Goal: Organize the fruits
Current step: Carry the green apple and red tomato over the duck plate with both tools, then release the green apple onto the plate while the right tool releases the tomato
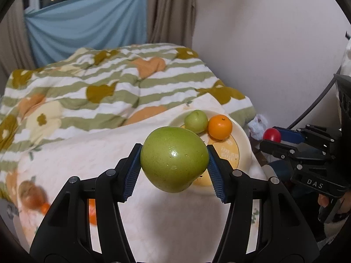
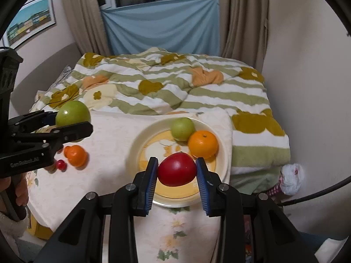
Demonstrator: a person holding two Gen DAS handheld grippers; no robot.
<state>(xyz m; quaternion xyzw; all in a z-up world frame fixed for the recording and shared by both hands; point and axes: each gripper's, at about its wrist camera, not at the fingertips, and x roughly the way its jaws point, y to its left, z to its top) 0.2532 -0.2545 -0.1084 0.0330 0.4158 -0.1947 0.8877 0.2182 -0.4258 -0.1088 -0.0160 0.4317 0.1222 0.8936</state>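
Observation:
My left gripper (image 1: pixel 174 160) is shut on a large green apple (image 1: pixel 174 159) and holds it above the white cloth, left of the plate; the apple also shows in the right wrist view (image 2: pixel 72 112). My right gripper (image 2: pixel 177 171) is shut on a red apple (image 2: pixel 177 169) over the near part of the cream plate (image 2: pixel 136 144). A small green apple (image 2: pixel 182 128) and an orange (image 2: pixel 203 144) lie on the plate's far side. Another orange (image 2: pixel 75 155) and a small red fruit (image 2: pixel 61 164) lie on the cloth to the left.
The plate sits on a white cloth (image 2: pixel 109 153) over a bed with a striped green quilt (image 2: pixel 175 87). A wall (image 2: pixel 307 87) is to the right. A white bag (image 2: pixel 290 178) lies on the floor beside the bed.

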